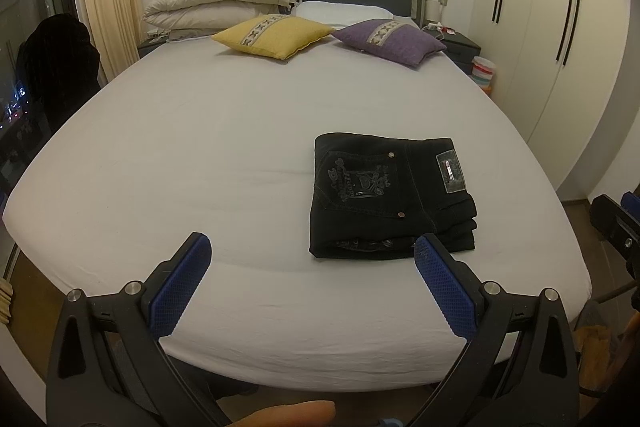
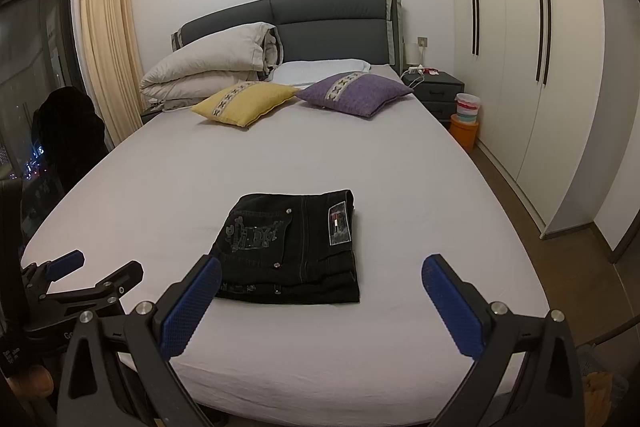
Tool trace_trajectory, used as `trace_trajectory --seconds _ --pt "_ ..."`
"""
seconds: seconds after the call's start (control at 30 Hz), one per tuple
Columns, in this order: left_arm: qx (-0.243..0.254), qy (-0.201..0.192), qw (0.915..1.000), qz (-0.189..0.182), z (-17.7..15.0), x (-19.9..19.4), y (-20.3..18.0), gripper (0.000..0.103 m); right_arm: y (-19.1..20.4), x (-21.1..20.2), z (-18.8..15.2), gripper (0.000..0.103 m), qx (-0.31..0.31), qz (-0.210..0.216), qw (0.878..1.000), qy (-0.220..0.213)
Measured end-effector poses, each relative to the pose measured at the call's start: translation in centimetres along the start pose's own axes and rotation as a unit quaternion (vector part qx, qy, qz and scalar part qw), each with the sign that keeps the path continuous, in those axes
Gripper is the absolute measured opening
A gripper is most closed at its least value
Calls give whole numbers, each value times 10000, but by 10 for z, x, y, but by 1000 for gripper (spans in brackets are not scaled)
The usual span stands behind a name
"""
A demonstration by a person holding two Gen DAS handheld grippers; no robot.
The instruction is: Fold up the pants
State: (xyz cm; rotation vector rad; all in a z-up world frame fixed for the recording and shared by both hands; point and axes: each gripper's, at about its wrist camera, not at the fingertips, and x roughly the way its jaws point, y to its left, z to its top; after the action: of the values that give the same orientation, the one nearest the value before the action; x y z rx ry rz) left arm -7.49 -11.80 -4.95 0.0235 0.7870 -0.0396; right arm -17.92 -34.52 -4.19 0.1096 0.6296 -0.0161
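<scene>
On the bed (image 1: 160,147), near its foot edge, the black pants (image 1: 384,199) are seen folded into a compact stack. Both the left gripper (image 1: 312,267) and right gripper (image 2: 322,287) are held with jaws spread wide, empty, short of the pants.

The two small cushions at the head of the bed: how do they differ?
The yellow cushion is mustard; the purple cushion is violet. The yellow one lies on the window side, just in front of the folded duvet; the purple one lies on the wardrobe side, nearer the nightstand. Both lie flat on the sheet, turned cornerwise, each with a pale patterned band across it.
</scene>
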Motion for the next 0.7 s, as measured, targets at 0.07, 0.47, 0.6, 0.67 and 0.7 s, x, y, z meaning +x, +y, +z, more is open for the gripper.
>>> trace_trajectory --seconds 0.07,0.47,0.6,0.67,0.7 --pt "-2 0 10000 -9 0 -1 0 103 0 0 -1 103 -1 4 10000 5" --pt "4 6 10000 -19 -1 1 2 103 0 2 -4 103 -11 9 10000 32" --pt "3 10 10000 -18 -1 1 1 103 -1 4 -5 103 -14 16 10000 44" --pt "8 8 10000 -18 -1 0 1 103 0 5 -7 103 -18 19 10000 54" --pt "11 8 10000 -17 -1 1 1 103 -1 5 -7 103 -19 23 10000 60"
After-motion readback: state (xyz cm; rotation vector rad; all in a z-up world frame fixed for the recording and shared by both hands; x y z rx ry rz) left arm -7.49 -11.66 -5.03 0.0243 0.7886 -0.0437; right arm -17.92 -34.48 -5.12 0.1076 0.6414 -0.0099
